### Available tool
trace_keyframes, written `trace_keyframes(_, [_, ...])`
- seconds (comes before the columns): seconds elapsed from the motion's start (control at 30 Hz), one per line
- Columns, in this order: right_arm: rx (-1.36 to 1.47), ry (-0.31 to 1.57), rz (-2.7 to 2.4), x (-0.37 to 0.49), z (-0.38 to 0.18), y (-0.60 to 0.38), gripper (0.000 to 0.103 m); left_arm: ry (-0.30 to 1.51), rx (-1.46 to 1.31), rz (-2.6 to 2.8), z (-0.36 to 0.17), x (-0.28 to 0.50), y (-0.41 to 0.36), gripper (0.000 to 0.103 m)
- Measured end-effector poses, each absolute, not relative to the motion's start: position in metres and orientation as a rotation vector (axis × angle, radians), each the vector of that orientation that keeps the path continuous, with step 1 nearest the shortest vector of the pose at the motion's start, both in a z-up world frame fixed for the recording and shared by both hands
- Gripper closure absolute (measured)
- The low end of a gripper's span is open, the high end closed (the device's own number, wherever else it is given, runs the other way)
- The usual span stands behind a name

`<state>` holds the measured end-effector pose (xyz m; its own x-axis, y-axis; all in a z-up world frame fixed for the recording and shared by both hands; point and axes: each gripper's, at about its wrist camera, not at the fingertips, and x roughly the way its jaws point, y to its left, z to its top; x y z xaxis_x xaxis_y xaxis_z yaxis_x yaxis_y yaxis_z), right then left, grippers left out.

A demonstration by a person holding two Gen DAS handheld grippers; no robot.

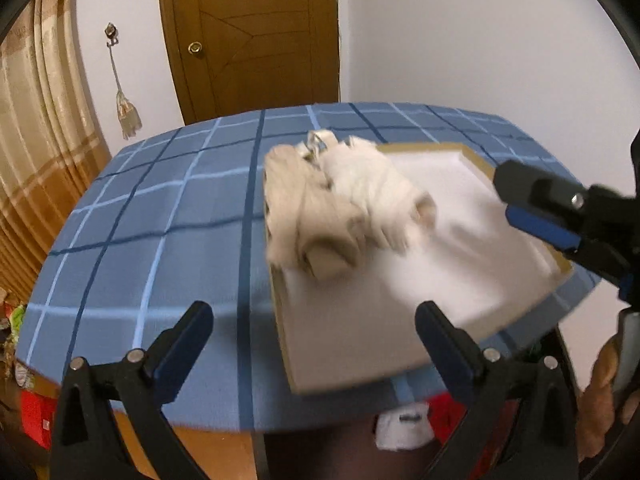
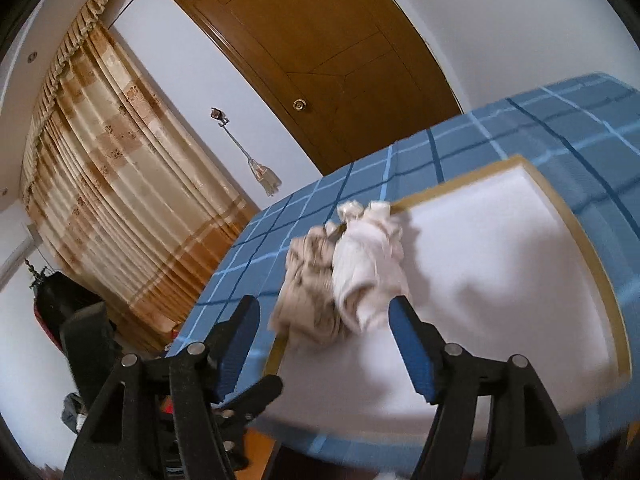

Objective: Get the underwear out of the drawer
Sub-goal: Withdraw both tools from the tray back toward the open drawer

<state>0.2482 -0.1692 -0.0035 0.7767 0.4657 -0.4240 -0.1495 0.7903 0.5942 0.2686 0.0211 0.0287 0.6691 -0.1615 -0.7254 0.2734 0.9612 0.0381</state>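
Crumpled beige-and-white underwear (image 1: 340, 208) lies at the left edge of the shallow white tan-rimmed drawer (image 1: 472, 168) on the blue checked counter (image 1: 160, 216). Left gripper (image 1: 314, 334) and right gripper (image 2: 324, 320) both released, empty. Brown wooden door (image 1: 256, 36) and gold striped curtain (image 2: 112, 184) behind; nothing blocks the underwear.

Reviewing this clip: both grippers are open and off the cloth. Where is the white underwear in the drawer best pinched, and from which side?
Probably the raised, bunched fold at the near end of the white underwear, approached from above on the bare side of the drawer. The beige underwear presses against its other side. The right gripper looks nearest.
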Motion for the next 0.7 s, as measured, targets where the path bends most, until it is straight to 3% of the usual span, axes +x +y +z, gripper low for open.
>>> trace_keyframes(0.7, [0.534,0.677,0.239,0.140,-0.078,-0.187,0.033,0.800,0.212,-0.115,-0.033,0.184,-0.003,0.001])
